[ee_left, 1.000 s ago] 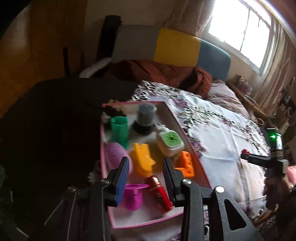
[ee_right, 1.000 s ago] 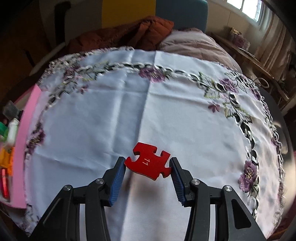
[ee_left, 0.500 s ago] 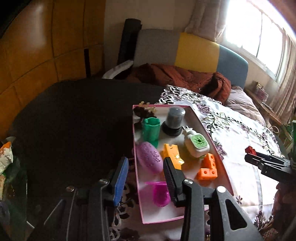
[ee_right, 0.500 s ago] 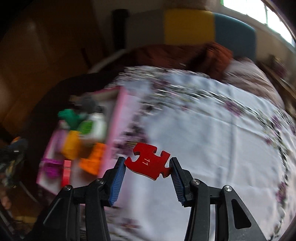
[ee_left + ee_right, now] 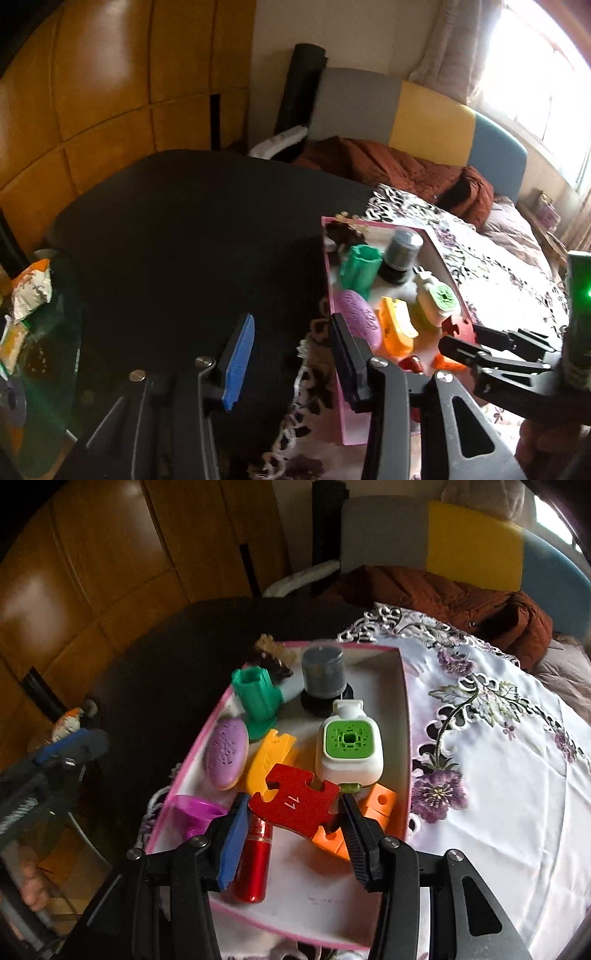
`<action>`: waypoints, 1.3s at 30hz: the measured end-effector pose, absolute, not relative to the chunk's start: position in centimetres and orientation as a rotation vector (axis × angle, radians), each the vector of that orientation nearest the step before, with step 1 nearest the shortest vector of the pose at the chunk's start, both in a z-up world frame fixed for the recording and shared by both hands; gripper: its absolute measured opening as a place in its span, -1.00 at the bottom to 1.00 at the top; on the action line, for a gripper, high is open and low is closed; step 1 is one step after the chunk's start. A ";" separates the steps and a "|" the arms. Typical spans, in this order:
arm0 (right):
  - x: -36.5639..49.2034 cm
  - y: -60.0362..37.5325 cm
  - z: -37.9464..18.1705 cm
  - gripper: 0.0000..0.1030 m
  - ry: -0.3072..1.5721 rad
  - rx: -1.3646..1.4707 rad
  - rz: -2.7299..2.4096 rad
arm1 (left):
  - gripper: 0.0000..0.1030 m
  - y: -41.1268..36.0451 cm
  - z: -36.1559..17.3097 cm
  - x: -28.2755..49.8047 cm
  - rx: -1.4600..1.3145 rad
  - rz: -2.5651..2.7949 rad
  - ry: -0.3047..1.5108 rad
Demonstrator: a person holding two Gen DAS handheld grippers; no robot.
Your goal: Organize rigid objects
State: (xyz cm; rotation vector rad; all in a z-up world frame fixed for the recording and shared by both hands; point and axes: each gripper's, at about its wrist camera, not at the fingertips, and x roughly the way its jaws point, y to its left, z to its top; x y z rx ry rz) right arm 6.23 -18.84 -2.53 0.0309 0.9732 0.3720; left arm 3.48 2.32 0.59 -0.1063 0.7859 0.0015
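Note:
My right gripper (image 5: 291, 823) is shut on a red jigsaw piece (image 5: 295, 805) marked 11 and holds it just above the near half of the pink box (image 5: 192, 760). In the box lie a white and green device (image 5: 349, 746), a yellow piece (image 5: 267, 760), a purple oval (image 5: 226, 753), a green cup (image 5: 258, 698), a grey cylinder (image 5: 323, 675), orange blocks (image 5: 376, 808), a red tube (image 5: 255, 864) and a magenta cup (image 5: 195, 812). My left gripper (image 5: 291, 354) hangs over the dark table left of the box (image 5: 328, 277), its jaws opening with nothing between them.
A white embroidered cloth (image 5: 498, 775) covers the table right of the box. The dark tabletop (image 5: 184, 240) spreads to the left. Snack packets (image 5: 29, 288) lie on a glass surface at far left. A sofa with a brown coat (image 5: 388, 166) stands behind.
My right gripper carried the red jigsaw piece from over the white cloth leftwards to above the pink box. My left gripper slid left off the box and its jaws widened.

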 end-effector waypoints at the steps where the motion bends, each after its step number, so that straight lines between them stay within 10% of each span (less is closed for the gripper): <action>1: 6.5 -18.7 -3.0 -0.04 0.984 0.024 0.363 | -0.18 2.6 0.6 3.4 -0.109 0.012 0.782; 21: 2.8 -19.6 -0.8 0.82 0.799 0.036 0.242 | -0.18 0.6 1.8 2.2 -0.088 0.131 0.725; 39: -1.0 -21.1 0.8 0.92 0.687 0.058 0.108 | -0.18 -1.4 2.5 -0.1 -0.084 0.060 0.692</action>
